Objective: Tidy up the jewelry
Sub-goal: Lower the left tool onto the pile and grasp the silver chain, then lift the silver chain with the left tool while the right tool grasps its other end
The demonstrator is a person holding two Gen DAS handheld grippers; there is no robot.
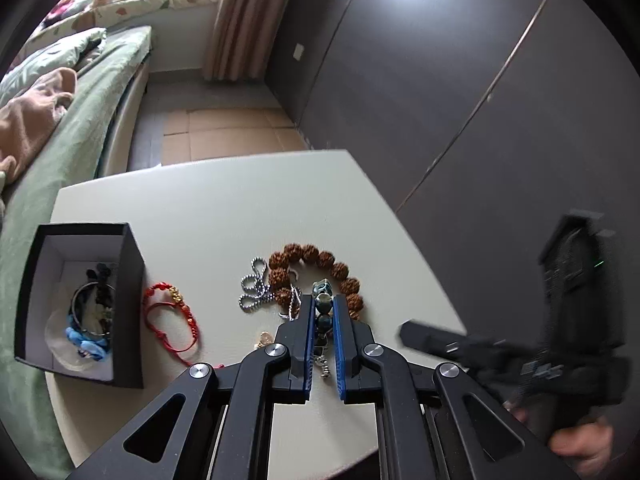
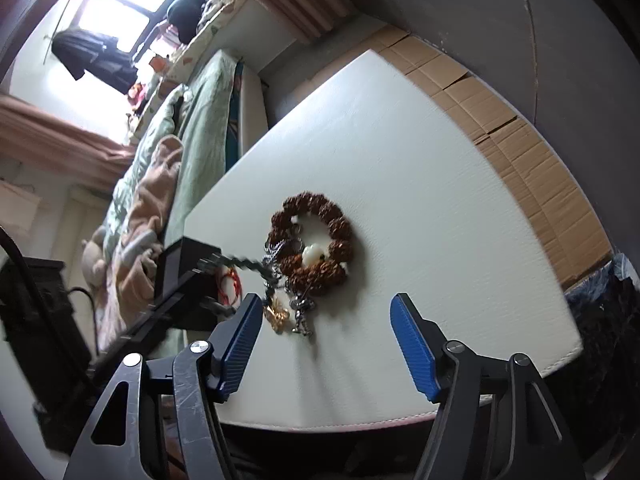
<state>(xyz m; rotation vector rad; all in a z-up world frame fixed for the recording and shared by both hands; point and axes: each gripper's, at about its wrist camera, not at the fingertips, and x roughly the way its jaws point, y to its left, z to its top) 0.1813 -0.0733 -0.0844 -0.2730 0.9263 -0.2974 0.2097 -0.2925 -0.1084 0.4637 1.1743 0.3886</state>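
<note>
Brown bead bracelet [image 1: 320, 268]; red cord bracelet [image 1: 170, 320]; black box [image 1: 128, 280], white inside; blue-padded tongs [image 1: 323, 304].

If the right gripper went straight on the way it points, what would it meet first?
Probably the bare table, just right of the brown bead bracelet. The right gripper is open and angled down at the tabletop, with the bracelet slightly left of its centre line. Depth is unclear, so it might clip the beads.

blown-out window [image 2: 108, 12] glare, fisheye edges, motion blur
</note>
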